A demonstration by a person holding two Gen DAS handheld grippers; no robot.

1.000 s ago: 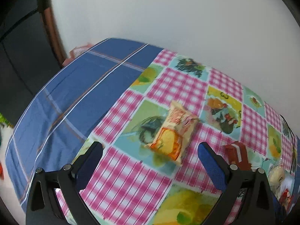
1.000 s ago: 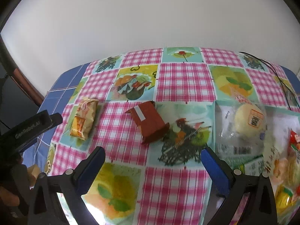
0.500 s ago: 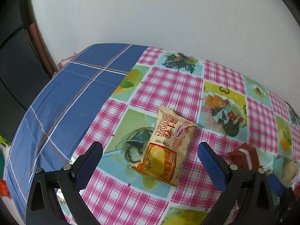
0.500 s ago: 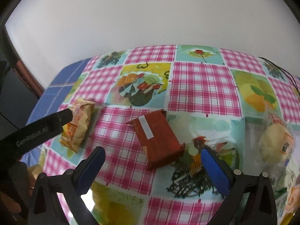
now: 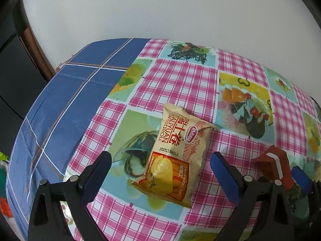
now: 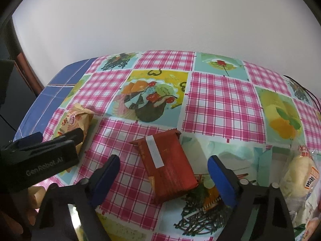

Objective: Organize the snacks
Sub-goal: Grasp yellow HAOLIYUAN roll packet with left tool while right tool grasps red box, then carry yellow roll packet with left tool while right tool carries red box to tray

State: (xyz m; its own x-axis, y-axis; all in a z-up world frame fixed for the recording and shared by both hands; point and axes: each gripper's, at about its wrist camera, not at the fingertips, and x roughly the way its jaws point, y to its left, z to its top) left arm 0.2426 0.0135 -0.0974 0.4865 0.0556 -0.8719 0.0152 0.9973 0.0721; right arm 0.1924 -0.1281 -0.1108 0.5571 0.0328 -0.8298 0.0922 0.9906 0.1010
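- Step: paired pick-up approach. Your left gripper (image 5: 160, 167) straddles the yellow snack pack (image 5: 176, 154) on the tablecloth (image 5: 180, 84), closing, not gripping.
- Your right gripper (image 6: 163, 173) likewise brackets the red packet (image 6: 168, 164).
- Next: lower, probably; pinch each.

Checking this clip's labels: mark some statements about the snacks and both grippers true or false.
1. The yellow snack packet lies flat between the left gripper fingers. True.
2. The right gripper is lifting the red-brown packet. False: it lies on the tablecloth, unpinched.
3. A blue cloth borders the pink checks. True.
4. The wrapped bun sits between the two packets. False: it lies at the far right.
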